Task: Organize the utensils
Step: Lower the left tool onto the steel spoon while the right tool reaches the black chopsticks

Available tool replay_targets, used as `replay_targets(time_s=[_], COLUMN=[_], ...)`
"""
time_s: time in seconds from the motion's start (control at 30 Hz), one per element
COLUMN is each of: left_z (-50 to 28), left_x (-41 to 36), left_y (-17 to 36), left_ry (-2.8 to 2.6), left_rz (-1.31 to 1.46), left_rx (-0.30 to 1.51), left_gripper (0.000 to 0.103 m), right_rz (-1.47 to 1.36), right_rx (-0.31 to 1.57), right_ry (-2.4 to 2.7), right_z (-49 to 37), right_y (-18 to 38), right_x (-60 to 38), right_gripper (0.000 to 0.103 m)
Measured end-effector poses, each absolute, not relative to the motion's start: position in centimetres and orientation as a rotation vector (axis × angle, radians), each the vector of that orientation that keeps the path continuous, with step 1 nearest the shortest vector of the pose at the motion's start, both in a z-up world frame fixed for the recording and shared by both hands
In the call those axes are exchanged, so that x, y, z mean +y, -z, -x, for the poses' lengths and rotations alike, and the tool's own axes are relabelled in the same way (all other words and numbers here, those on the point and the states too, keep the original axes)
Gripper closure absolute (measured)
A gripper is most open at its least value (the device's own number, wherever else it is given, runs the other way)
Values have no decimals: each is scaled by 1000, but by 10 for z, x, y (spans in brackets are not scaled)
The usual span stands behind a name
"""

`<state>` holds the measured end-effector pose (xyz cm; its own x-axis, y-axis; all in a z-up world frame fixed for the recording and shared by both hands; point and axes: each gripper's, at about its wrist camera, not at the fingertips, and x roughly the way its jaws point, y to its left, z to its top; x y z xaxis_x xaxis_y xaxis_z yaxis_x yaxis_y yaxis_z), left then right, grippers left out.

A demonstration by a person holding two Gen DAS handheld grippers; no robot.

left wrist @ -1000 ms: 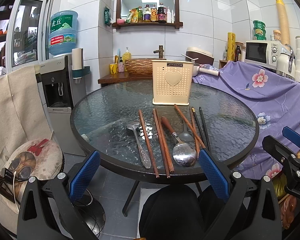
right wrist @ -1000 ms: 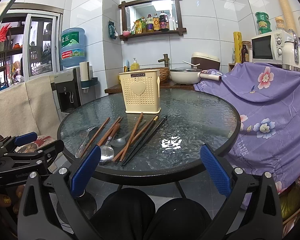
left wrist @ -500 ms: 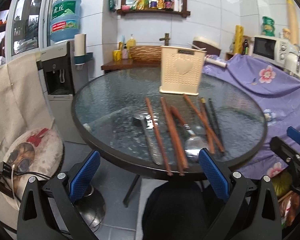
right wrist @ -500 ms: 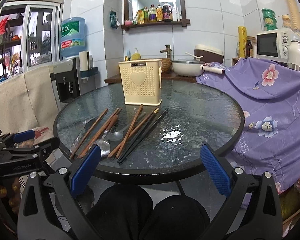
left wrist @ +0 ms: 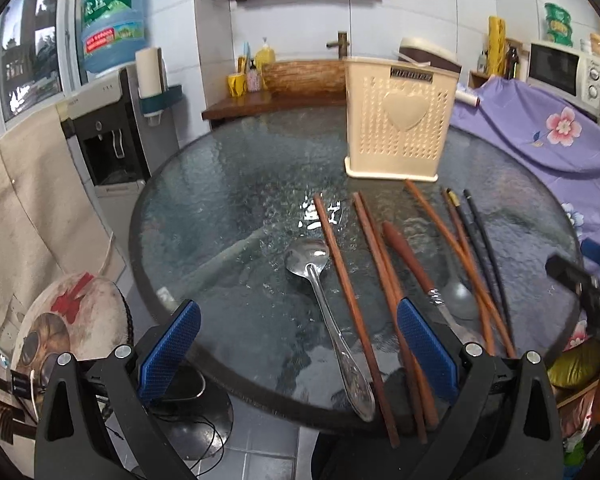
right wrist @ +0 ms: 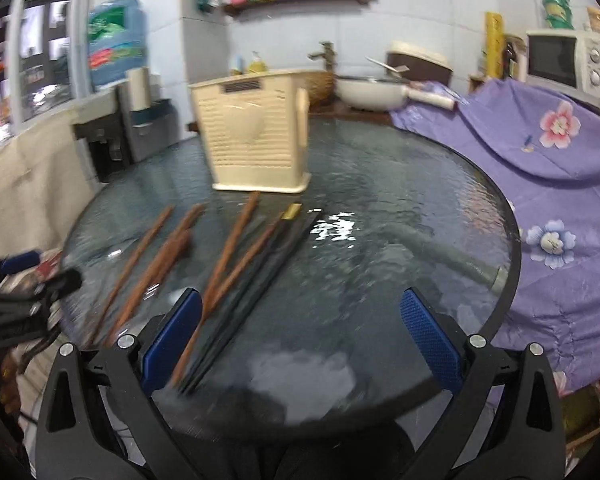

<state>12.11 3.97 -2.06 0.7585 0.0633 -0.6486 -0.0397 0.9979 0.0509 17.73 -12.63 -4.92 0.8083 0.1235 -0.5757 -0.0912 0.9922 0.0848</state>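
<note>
Closer now, spoon (left wrist: 324, 300) lies between left fingers (left wrist: 169, 350)

Both fisheye cameras look forward along their own fingers from the near rim of the round glass table (left wrist: 203, 216), facing the cream utensil holder (left wrist: 400, 120) that stands toward the far side. The left wrist view sits close above the near edge, left of the holder, which appears right of centre. The right wrist view looks from right of the holder (right wrist: 255, 140), which appears left of centre, and is blurred. Both share the holder, the table top (right wrist: 400, 208), the chopsticks (left wrist: 340, 272) lying in front of the holder, and the tiled wall behind it.
</note>
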Motion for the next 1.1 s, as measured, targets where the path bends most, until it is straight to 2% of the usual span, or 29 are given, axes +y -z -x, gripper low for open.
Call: replay_targets(time_s=[0.03, 0.1, 0.2, 0.33, 0.5, 1.1], left_z=[-124, -129, -136, -148, -161, -181], left_x=[40, 42, 51, 59, 62, 58], left_y=[23, 27, 31, 30, 32, 42], left_ry=[-58, -54, -42, -35, -9, -2], left_rz=[-35, -32, -1, 32, 72, 84], left_rx=[720, 741, 782, 823, 859, 925], left_gripper=[6, 6, 11, 19, 25, 30], right_rz=[-63, -83, -117, -118, -141, -49], right_rx=[638, 707, 803, 841, 875, 944], right_ry=[-124, -139, -189, -187, -155, -112], right_z=[-186, -207, -230, -250, -274, -333], right_y=[50, 54, 61, 63, 63, 65], right_x=[-127, -128, -124, -114, -113, -93], right_gripper=[11, 32, 50, 55, 66, 88])
